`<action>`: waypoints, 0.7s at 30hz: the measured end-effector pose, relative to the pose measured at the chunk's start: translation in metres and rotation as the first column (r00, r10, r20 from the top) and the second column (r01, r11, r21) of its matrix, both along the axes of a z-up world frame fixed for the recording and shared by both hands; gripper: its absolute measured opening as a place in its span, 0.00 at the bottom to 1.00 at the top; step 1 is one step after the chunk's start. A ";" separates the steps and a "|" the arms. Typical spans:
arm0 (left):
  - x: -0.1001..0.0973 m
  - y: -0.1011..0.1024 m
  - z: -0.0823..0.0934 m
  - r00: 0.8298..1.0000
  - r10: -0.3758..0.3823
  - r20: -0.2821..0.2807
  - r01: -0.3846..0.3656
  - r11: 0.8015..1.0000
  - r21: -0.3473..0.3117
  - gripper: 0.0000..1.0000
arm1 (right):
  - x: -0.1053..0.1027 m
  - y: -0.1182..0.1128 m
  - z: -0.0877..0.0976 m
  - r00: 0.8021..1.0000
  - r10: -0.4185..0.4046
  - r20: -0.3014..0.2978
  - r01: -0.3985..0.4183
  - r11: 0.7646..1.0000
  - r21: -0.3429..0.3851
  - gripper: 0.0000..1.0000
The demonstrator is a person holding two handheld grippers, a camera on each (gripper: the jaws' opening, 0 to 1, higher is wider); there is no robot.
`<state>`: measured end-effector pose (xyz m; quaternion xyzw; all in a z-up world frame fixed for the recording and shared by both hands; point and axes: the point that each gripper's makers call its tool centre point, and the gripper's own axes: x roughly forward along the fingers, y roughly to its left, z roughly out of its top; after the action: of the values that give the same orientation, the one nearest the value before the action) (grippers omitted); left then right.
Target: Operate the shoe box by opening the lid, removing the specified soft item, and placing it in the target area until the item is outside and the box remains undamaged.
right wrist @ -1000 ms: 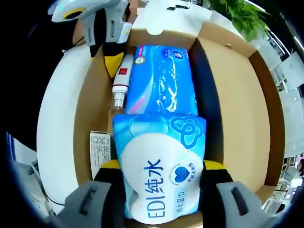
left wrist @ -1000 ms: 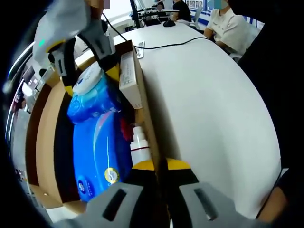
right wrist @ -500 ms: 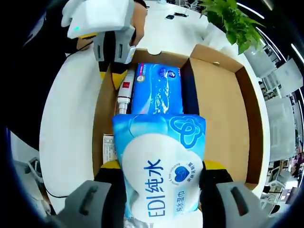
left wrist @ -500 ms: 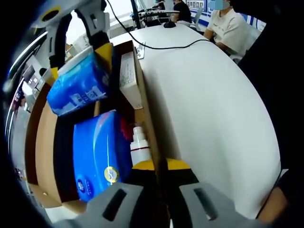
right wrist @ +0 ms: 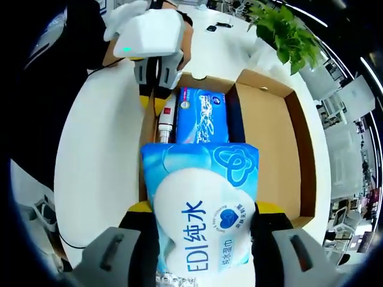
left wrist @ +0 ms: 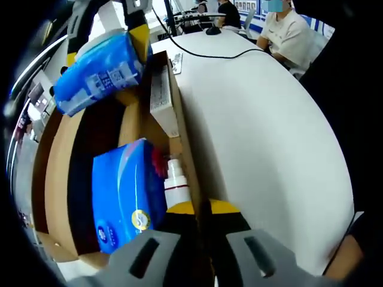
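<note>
Our right claw (right wrist: 200, 239) is closed on the soft, squashy wipes pack (right wrist: 200, 212), pinched at its sides above the box (right wrist: 299, 149); our left claw (left wrist: 200, 239) clamps the box wall.

Two grippers at work — one lifted with a load, one low on an edge.

Right gripper (right wrist: 203, 230): jaws closed on the sides of a blue wipes pack (right wrist: 202, 215), raised above the open shoe box (right wrist: 272, 119); seen from the left gripper view up at top left (left wrist: 102, 36), yellow pads pressed to the pack. Left gripper (left wrist: 202, 224): jaws clamped over the box's side wall — appears in the right gripper view at the far end (right wrist: 157, 75), white housing on top.
</note>
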<state>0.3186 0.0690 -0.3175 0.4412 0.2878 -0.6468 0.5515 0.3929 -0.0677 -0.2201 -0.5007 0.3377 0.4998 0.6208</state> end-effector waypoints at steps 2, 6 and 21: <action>0.000 0.000 0.000 1.000 0.002 0.000 -0.002 1.000 0.000 0.04 | -0.001 -0.002 0.005 1.000 -0.001 0.008 0.001 1.000 -0.004 0.61; 0.001 -0.001 -0.001 1.000 -0.001 0.005 0.001 1.000 0.007 0.04 | -0.005 -0.013 0.021 1.000 -0.005 0.020 0.006 1.000 -0.029 0.61; 0.000 -0.001 -0.002 1.000 0.008 -0.010 -0.008 1.000 -0.003 0.04 | -0.027 -0.084 0.053 0.991 -0.112 0.079 0.119 0.989 -0.094 0.61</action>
<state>0.3187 0.0683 -0.3193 0.4358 0.2916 -0.6472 0.5533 0.3656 -0.1518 -0.1676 -0.5283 0.3672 0.4273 0.6353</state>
